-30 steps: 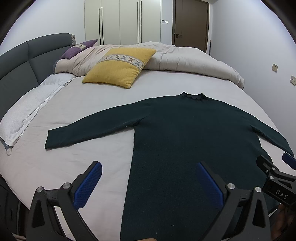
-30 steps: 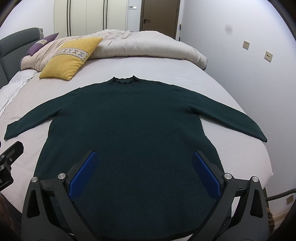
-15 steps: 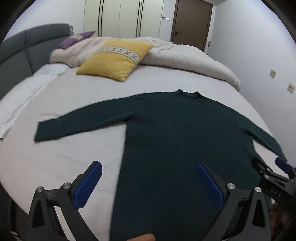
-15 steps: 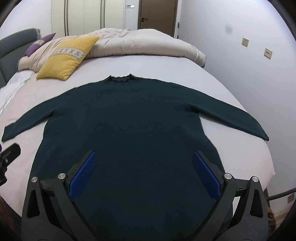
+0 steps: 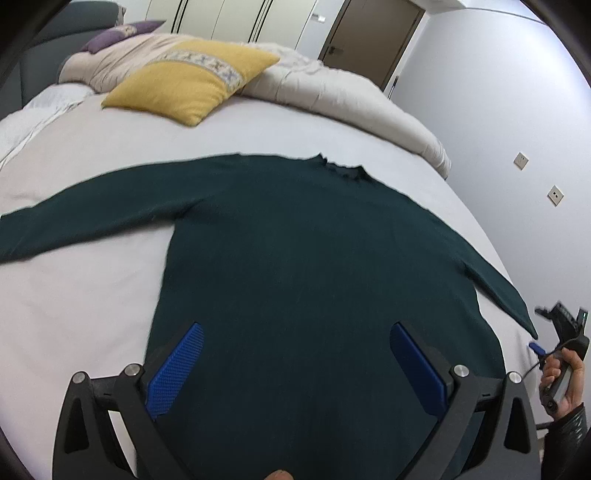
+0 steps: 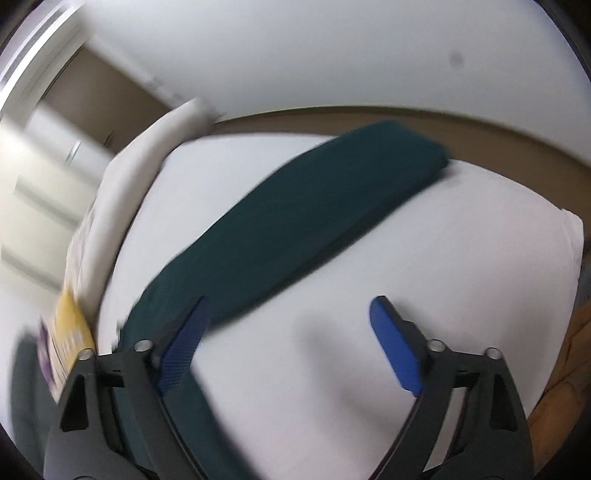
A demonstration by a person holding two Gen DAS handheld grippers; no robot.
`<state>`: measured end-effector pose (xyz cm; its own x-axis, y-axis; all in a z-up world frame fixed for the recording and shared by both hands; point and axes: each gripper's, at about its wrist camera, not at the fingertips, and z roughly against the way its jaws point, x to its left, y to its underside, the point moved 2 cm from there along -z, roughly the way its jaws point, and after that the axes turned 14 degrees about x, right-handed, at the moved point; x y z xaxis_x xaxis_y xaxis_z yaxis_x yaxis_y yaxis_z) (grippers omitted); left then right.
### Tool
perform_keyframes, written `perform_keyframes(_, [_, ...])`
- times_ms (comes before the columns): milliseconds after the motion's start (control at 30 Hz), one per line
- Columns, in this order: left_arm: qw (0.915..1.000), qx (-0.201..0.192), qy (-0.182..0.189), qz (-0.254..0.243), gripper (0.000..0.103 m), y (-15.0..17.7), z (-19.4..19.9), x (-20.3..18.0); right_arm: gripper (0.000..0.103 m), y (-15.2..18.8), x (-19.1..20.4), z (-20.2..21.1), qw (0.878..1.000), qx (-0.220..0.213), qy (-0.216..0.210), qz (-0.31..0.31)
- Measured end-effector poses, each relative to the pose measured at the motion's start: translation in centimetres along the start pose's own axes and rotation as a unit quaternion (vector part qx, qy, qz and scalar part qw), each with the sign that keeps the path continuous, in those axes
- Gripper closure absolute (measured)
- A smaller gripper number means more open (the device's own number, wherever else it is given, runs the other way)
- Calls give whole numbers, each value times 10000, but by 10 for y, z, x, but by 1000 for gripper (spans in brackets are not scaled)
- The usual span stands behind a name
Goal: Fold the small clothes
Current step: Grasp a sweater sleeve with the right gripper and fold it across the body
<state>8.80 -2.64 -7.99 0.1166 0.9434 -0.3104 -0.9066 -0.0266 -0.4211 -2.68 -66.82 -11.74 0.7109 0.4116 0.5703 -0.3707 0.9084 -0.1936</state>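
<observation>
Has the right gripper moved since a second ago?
Yes. The right gripper has swung right, off the sweater's body, and now points over its right sleeve toward the bed edge.

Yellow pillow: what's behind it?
Behind the yellow pillow lies a bunched beige duvet, with a purple pillow at its left end. Whatever the pillow covers stays hidden.

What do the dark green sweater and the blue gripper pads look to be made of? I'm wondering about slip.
The sweater looks like a fine matte knit, probably wool or acrylic: soft, no sheen, small ruffled collar. The left gripper pads look like ridged blue rubber or plastic, with a fine grid texture.
</observation>
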Motion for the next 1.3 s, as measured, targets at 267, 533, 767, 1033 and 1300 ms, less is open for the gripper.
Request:
perform_keyframes(267, [9979, 644, 69, -97, 0, -17, -37, -13, 41, -81, -55, -13, 9944, -198, -790, -676])
perform_keyframes(533, [9961, 657, 583, 113, 3, -28, -44, -1, 96, -138, -30, -19, 9989, -347, -287, -106])
perform_keyframes(767, [9926, 573, 948, 497, 13, -46, -44, 27, 96, -80, 170, -36, 9589, -283, -57, 2822])
perform_keyframes(1033, [9889, 419, 1154, 833, 13, -58, -39, 61, 94, 71, 315, -152, 8745, 947, -312, 4747])
perform_keyframes(1300, [9884, 554, 1232, 696, 13, -66, -57, 51, 48, 146, 249, -187, 8566, 1710, -529, 4839])
